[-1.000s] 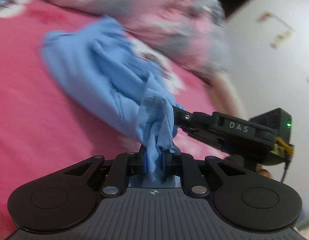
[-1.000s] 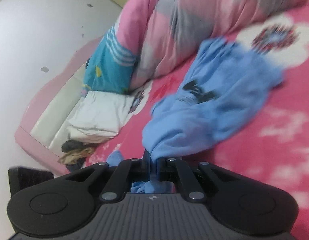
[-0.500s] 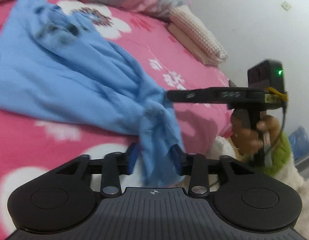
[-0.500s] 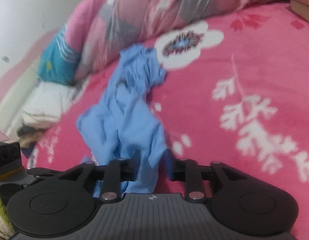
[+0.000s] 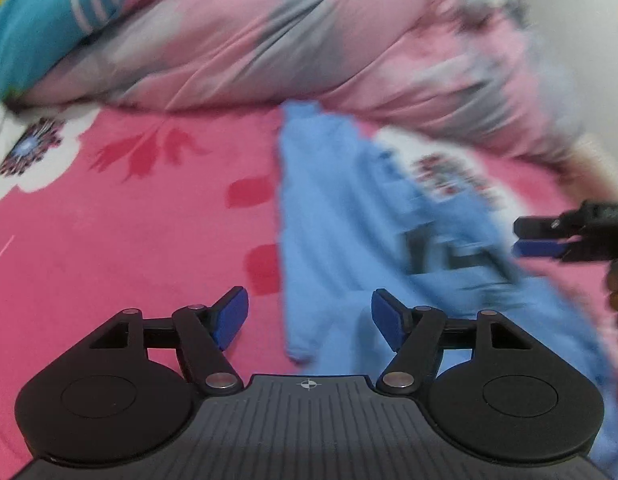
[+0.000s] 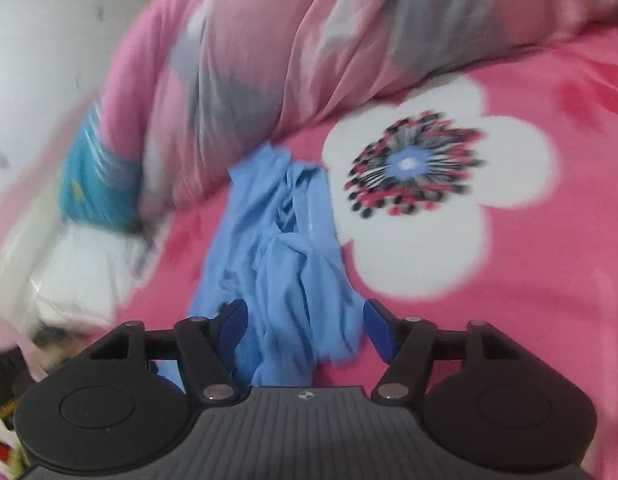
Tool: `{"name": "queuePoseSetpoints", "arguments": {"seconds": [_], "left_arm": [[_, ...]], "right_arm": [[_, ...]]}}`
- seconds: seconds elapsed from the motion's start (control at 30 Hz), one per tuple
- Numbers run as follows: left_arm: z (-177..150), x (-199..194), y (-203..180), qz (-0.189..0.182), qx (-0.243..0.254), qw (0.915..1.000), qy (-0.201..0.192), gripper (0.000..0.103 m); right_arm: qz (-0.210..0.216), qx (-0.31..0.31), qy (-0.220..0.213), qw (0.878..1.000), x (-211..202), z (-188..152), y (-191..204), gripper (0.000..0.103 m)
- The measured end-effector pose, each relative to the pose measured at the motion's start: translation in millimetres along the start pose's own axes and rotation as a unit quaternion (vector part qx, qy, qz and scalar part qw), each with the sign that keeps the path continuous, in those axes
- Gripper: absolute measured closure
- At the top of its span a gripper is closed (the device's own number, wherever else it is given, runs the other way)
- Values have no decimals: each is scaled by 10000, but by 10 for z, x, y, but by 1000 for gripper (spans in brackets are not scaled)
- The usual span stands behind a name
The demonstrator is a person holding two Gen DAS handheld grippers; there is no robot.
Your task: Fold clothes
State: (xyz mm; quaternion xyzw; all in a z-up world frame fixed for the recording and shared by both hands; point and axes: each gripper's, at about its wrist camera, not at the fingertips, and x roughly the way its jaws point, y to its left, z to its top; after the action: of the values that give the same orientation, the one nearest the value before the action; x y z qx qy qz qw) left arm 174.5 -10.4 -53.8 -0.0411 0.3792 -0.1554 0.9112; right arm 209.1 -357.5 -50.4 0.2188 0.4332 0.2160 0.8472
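So, both your grippers are spread wide w/ nothing pinched: left gripper (image 5: 309, 312) hangs over the near hem of the blue garment (image 5: 349, 216), right gripper (image 6: 305, 324) straddles a bunched end of it w/o clamping. The garment lies on the pink floral bedsheet (image 5: 109, 240), stretched out long and rumpled, far end close to the pink-grey duvet (image 5: 269, 40); not folded as it lies. A dark print shows on it in the left view, but it's blurred. Looks like thin, soft knit: light, floppy, no stiffness, so it'll sag and twist from any single pinch and drag on the sheet. Best to grab hems or corners, one per gripper, well apart, not the wadded middle. Pinch deep; thin cloth slips out easily.
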Motion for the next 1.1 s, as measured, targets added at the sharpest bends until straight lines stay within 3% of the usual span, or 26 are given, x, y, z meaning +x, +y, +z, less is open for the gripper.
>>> {"name": "queuePoseSetpoints", "arguments": {"seconds": [0.1,0.13,0.17,0.2,0.27,0.43,0.63,0.8,0.87,1.0,1.1], "left_arm": [[-52,84,17,-34,68,9999,-125,33],[-74,97,21,-69,108,9997,-190,33],[-96,110,24,-105,149,9995,-254,33],[-117,123,27,-140,189,9992,-319,34],[-161,150,34,-211,270,9984,-448,34],[-132,149,44,-457,234,9974,-501,43],[-96,162,147,-726,-35,9964,-435,46],[-116,179,145,-710,-19,9965,-435,46],[-127,184,141,-703,23,9965,-444,47],[-155,185,125,-692,123,9965,-463,46],[-172,175,132,-709,131,9962,-487,46]], "right_arm": [[-436,-570,280,9970,374,75,222,42],[-591,-729,339,9950,468,81,296,51],[-747,-887,347,9927,515,87,366,72],[-791,-1024,381,9909,537,98,421,85],[-922,-1085,251,9895,519,173,464,91],[-1502,-1164,-475,9806,451,594,490,91],[-2177,-1445,-1281,9567,649,1192,477,91],[-2542,-1363,-1828,9399,970,1524,298,91],[-2452,-1193,-1925,9426,1082,1592,200,90],[-2471,-1295,-1742,9444,1202,1643,147,82],[-2401,-1354,-1583,9481,963,1568,219,58]]}}
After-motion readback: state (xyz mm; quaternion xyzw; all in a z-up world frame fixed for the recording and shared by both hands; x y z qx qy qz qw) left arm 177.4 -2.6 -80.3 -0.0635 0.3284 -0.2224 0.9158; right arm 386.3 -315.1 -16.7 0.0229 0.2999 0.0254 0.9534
